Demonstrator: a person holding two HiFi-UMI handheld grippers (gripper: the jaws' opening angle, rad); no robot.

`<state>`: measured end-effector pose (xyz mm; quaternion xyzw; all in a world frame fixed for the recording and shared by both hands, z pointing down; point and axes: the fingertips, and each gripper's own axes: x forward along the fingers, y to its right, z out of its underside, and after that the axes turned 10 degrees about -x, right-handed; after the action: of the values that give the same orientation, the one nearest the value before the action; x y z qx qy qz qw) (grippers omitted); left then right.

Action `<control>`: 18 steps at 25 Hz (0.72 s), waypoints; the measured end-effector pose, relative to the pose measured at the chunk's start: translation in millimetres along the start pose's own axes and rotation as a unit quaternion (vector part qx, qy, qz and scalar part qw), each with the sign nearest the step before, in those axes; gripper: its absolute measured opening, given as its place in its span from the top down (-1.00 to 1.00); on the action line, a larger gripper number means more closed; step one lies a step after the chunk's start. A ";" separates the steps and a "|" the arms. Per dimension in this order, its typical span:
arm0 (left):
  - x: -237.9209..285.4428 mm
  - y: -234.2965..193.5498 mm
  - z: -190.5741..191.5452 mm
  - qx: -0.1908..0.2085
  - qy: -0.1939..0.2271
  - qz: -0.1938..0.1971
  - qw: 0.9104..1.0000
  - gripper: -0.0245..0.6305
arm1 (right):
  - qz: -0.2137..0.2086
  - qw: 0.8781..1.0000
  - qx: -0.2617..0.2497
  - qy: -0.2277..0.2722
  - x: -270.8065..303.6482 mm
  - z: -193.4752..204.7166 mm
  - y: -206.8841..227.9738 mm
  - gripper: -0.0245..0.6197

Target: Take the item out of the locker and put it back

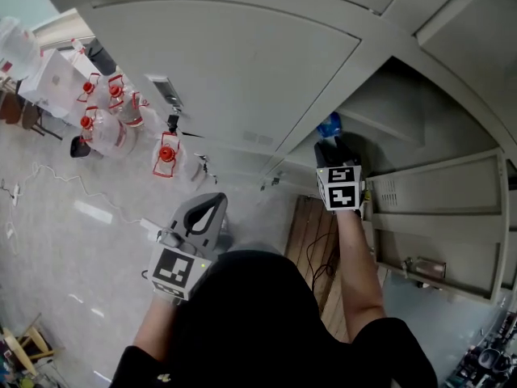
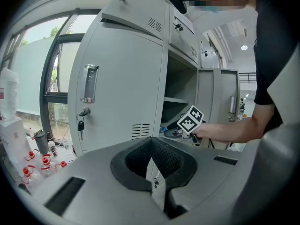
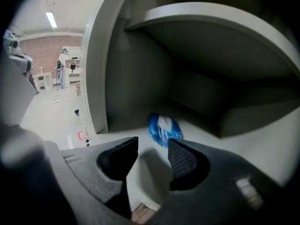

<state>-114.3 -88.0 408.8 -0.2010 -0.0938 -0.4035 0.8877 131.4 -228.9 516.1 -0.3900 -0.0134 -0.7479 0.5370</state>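
Observation:
A blue plastic packet (image 3: pixel 164 129) lies on the floor of the open locker compartment (image 3: pixel 211 135), just beyond my right gripper (image 3: pixel 153 144). The right jaws stand open with nothing between them, and the packet is apart from both pads. In the head view the packet (image 1: pixel 329 125) shows as a blue patch at the compartment's mouth, above the right gripper (image 1: pixel 335 148). My left gripper (image 1: pixel 212 204) hangs low and away from the locker, its jaws shut and empty. In the left gripper view its tips (image 2: pixel 151 142) meet, and the right gripper (image 2: pixel 177 133) reaches into the locker.
The compartment's door (image 1: pixel 440 217) stands open to the right. Closed locker doors (image 2: pixel 117 78) fill the left, one with keys (image 2: pixel 80 125) in its lock. Several red-capped jugs (image 1: pixel 121 120) stand on the floor at left. Boards (image 1: pixel 311 233) lie below the locker.

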 end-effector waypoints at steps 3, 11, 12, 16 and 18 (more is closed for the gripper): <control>2.7 2.3 1.3 0.009 0.002 0.010 1.000 0.90 | 0.003 1.000 0.005 0.007 -12.0 -1.3 -2.1 0.31; 10.5 15.6 3.1 0.021 -0.001 0.040 0.999 0.90 | 0.008 1.000 0.024 0.015 -46.6 4.3 -10.3 0.31; 11.7 17.1 3.9 0.029 0.000 0.046 0.999 0.90 | 0.008 0.999 0.027 0.017 -51.3 5.0 -12.1 0.32; 15.6 26.9 5.1 0.027 -0.004 0.064 0.998 0.90 | 0.003 0.999 0.046 0.029 -72.7 5.7 -20.8 0.35; 17.9 30.8 5.6 0.031 -0.004 0.073 0.997 0.90 | 0.004 0.998 0.055 0.034 -84.7 6.2 -24.0 0.42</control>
<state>-79.4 -79.5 411.1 -0.1815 -0.0949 -0.3338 0.9201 125.5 -148.9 479.3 -0.3339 -0.0347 -0.7570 0.5606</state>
